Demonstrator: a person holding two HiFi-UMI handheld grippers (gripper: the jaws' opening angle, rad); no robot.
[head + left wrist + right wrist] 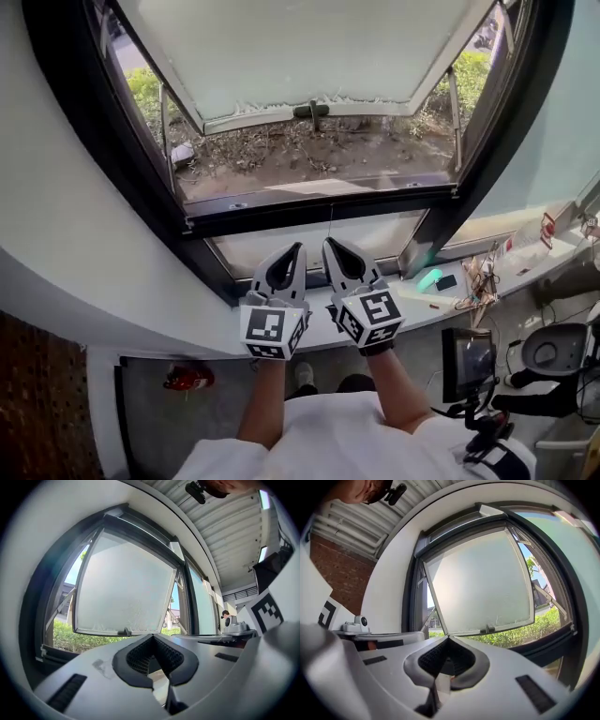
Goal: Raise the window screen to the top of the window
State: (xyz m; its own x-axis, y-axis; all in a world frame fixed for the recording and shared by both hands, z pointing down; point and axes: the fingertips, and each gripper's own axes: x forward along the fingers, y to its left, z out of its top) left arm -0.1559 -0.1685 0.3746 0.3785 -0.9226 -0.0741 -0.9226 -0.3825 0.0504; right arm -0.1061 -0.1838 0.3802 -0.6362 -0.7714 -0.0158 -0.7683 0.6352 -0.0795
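Shut and empty, your left claw [297, 247] and right claw [330, 243] point side by side at the window's bottom rail [319, 202], which lies crosswise ahead, equally near both.

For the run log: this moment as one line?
left gripper: shut, empty | right gripper: shut, empty | grippers: side by side | frosted sash: open outward

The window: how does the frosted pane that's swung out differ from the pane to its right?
The frosted pane is tilted outward, open at the bottom; the right pane sits shut. The frosted pane has a handle on its lower edge; the right pane shows none. Both have dark frames.
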